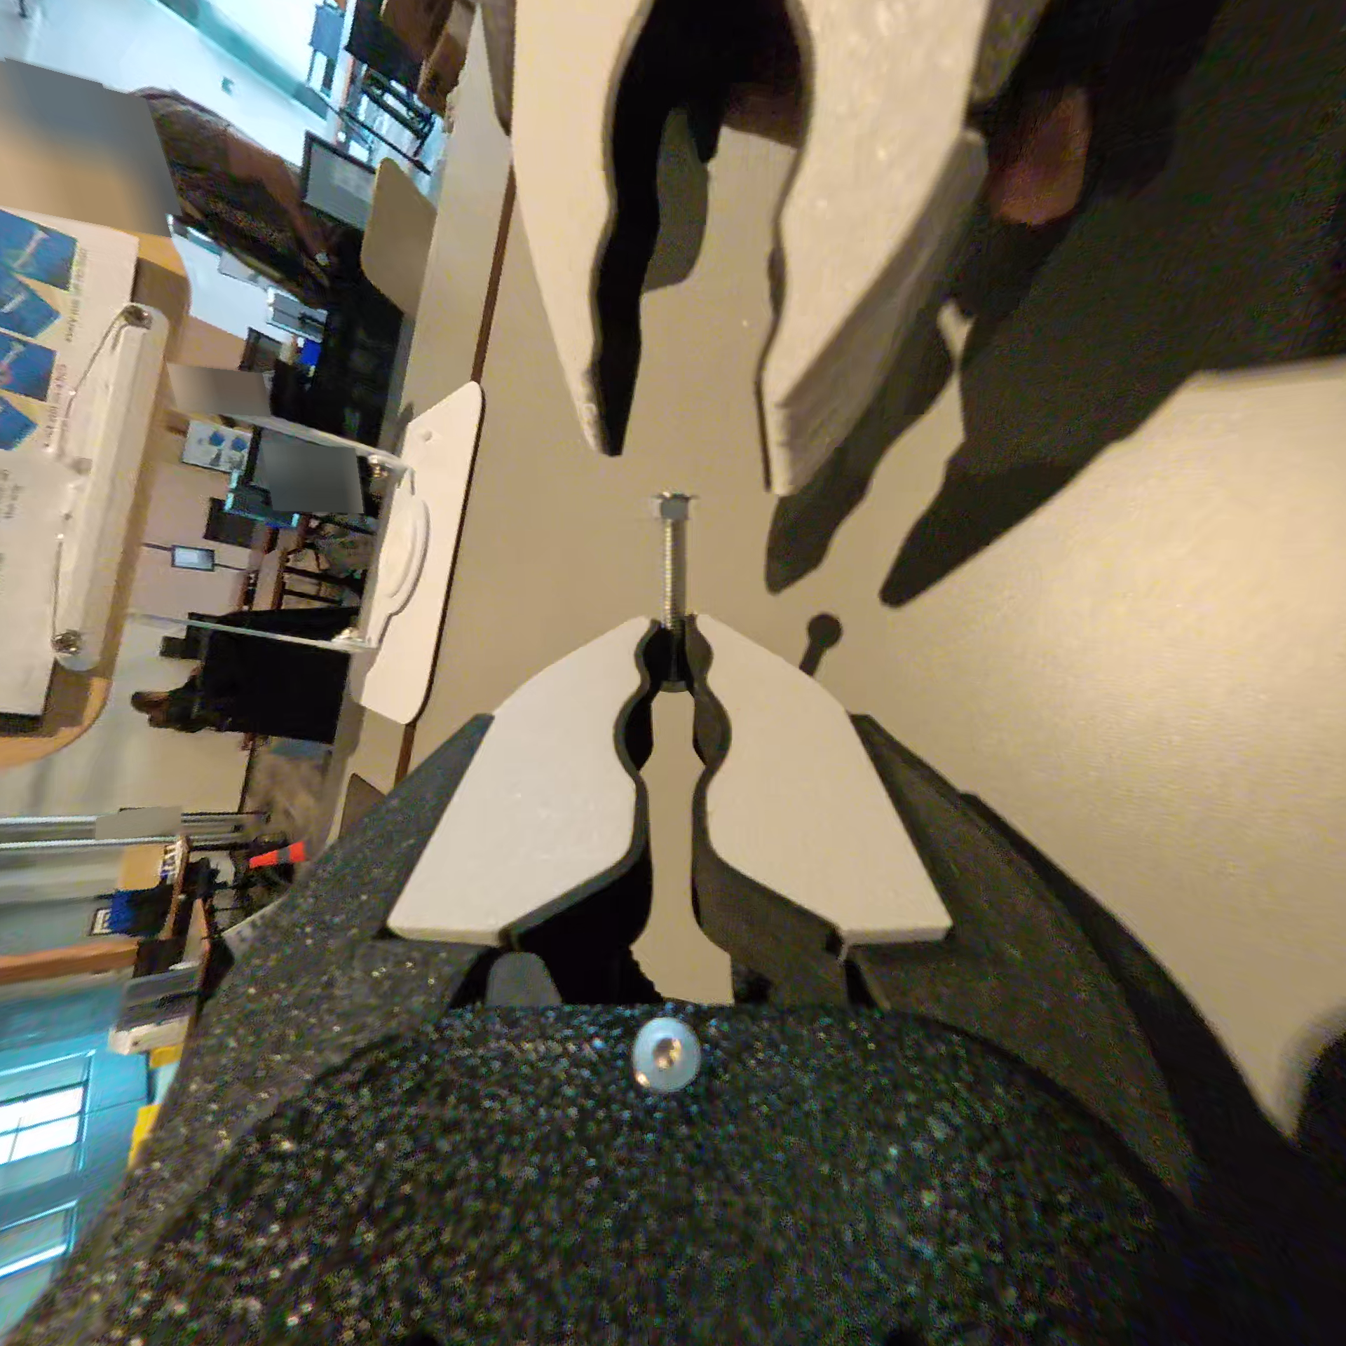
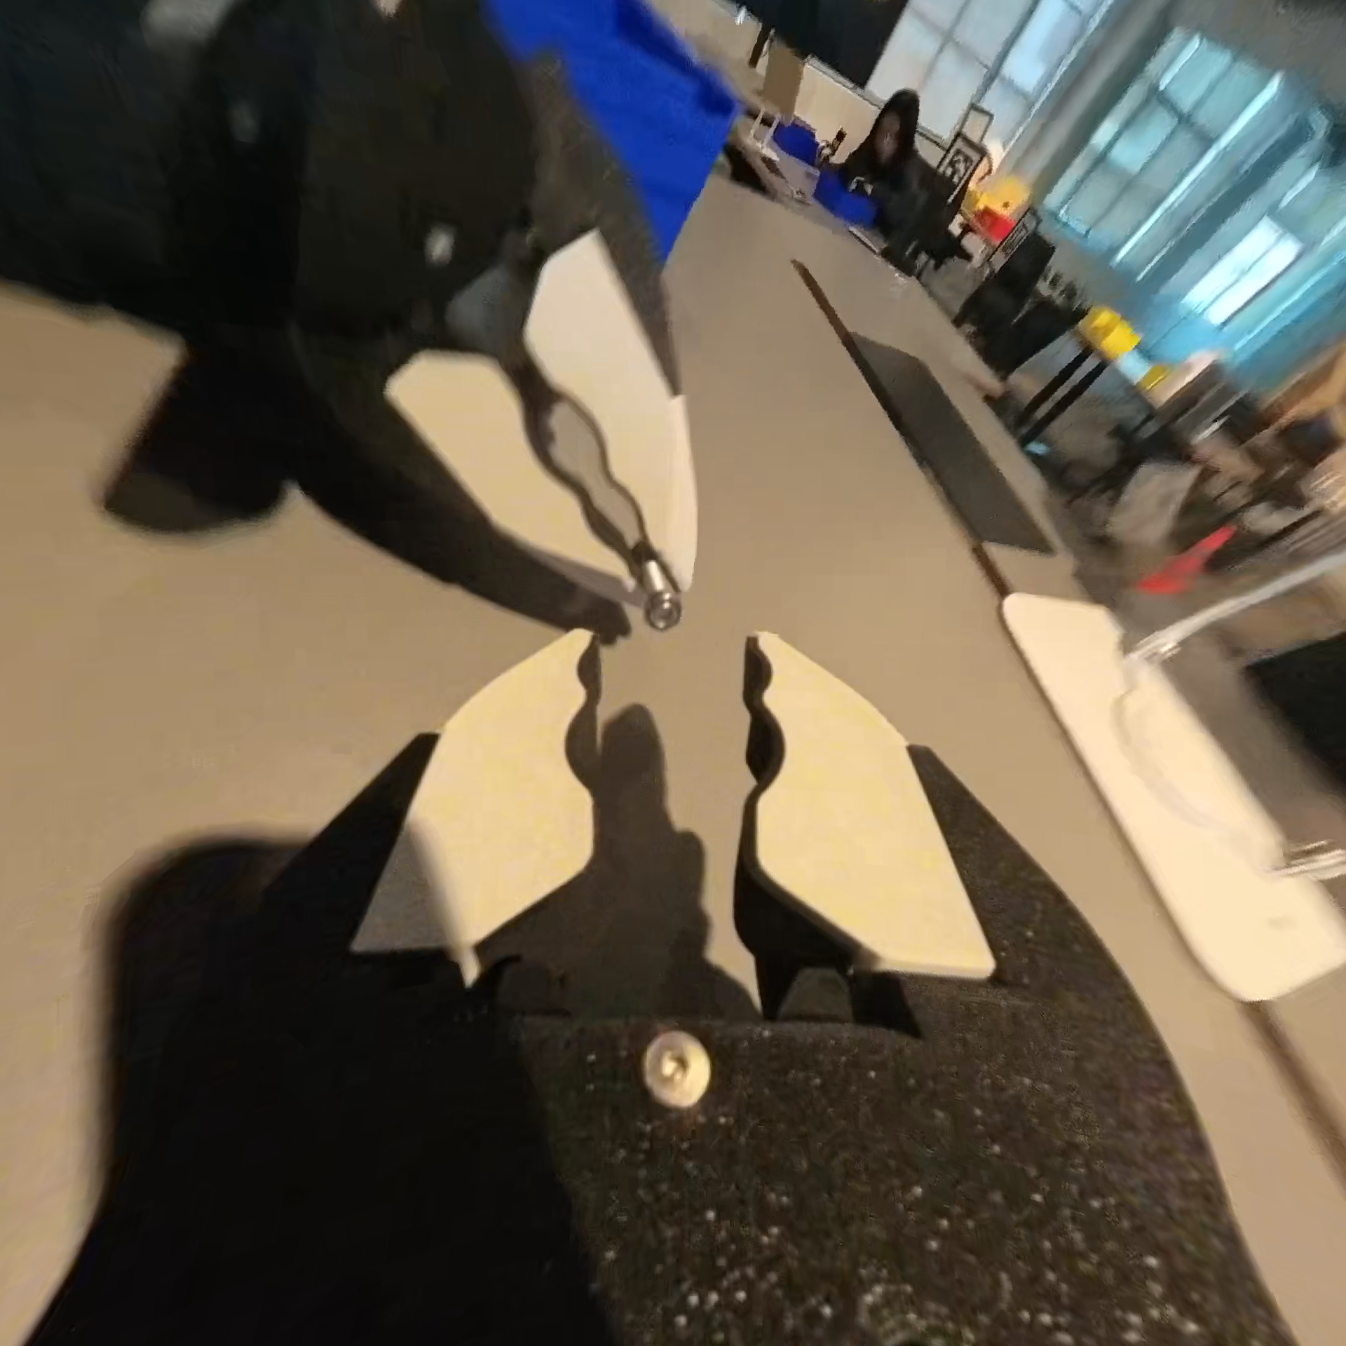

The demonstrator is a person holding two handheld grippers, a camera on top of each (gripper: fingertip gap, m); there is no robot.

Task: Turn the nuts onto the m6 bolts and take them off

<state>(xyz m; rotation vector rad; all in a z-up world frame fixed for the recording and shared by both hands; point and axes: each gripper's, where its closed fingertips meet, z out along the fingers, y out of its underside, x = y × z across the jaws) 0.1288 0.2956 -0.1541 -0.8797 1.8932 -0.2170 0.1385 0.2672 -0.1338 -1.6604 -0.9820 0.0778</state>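
Observation:
My left gripper (image 1: 674,625) is shut on a silver M6 bolt (image 1: 671,575) and holds it by one end. The threaded shaft points forward, with a hex nut (image 1: 674,504) at its far tip. My right gripper (image 1: 692,455) faces it from the top of the left wrist view, open and empty, with its fingertips just short of the nut. In the right wrist view the right gripper (image 2: 674,641) is open, and the nut (image 2: 663,615) sits just ahead of the gap. The left gripper (image 2: 652,577) reaches in from the upper left. Both hang over the beige table (image 1: 1092,655).
A white flat plate (image 2: 1136,786) lies near the table's right edge; it also shows in the left wrist view (image 1: 430,539). A black mat (image 2: 947,444) lies farther along the edge. A blue bin (image 2: 634,95) stands behind the left gripper. A person (image 2: 896,160) sits far off.

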